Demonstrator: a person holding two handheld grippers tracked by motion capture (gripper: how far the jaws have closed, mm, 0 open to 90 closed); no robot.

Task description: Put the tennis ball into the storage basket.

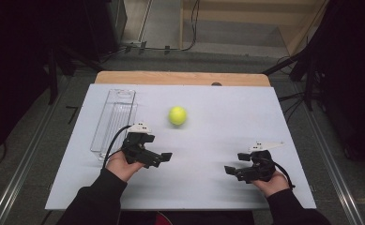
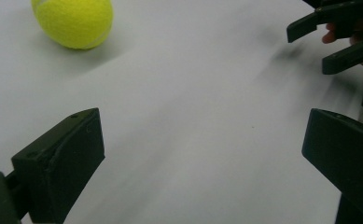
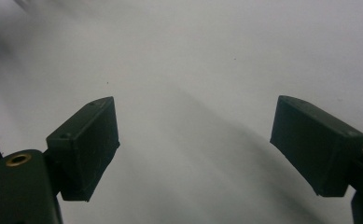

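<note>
- Presently, item one: my left gripper [image 1: 163, 156], black, two-jawed, held low over the table; jaws stand wide apart with nothing between them.
- Item two: my right gripper [image 1: 230, 170], same make, near the front right of the table; jaws likewise spread, bare surface between them.
- Item three: a fuzzy yellow-green tennis ball [image 1: 177, 115], resting free on the table a little beyond the left gripper and well apart from the right one. In the left gripper view the ball [image 2: 73, 21] sits at the upper left, off my jaw line (so I am not yet aimed at it).
- Item four: a clear plastic oblong tray [image 1: 115, 119], lying lengthwise near the left edge, beside the ball but apart from it; it looks empty.
- Handling note, my judgement: swing the left jaws round to face the ball, straddle its widest part, then close gently. A round ball rolls away if one jaw nudges it first, so both should meet it together.
- Surface: a pale grey-white sheet [image 1: 227, 122] over a wooden tabletop [image 1: 180, 78] whose far edge shows; smooth, no stop for a rolling ball.
- Room: dim, dark stands at either side, cables on the grey floor [image 1: 25, 136], light timber steps beyond.
</note>
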